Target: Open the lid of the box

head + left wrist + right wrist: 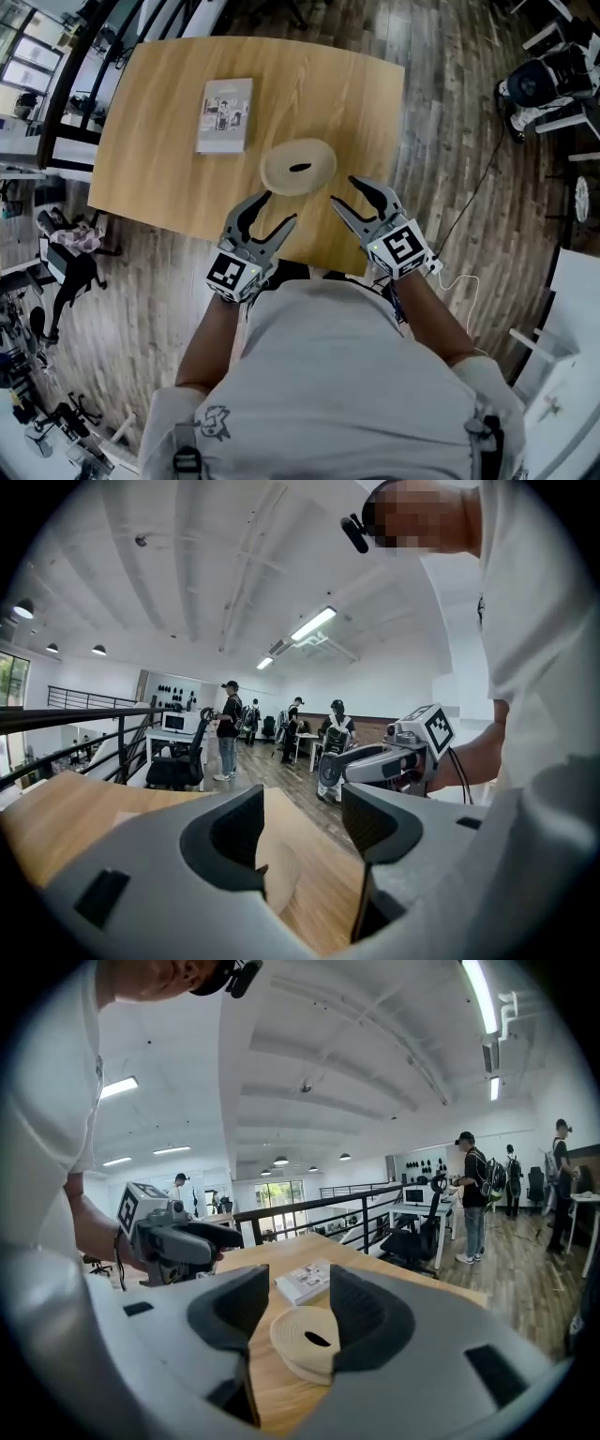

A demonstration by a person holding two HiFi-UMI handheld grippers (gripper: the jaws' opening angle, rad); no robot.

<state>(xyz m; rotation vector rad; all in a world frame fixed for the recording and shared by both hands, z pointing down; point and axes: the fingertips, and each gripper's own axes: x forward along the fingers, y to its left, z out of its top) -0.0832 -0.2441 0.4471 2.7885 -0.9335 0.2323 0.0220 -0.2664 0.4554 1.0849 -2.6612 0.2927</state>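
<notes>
Round cream box (298, 167) on wooden table (159, 178), slotted top on, contents hidden. Flat printed box (224, 114) lies beyond it. Left tool (279, 207) and right tool (342, 188) near it: both 2 open, empty.

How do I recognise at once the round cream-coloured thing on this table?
Find the wooden table, then look toward its near edge. There lies a low, round cream-coloured object with a small dark slot in its top. Its only neighbour, a flat rectangular item with printed pictures, is grey, has corners and lies farther back to the left.
</notes>
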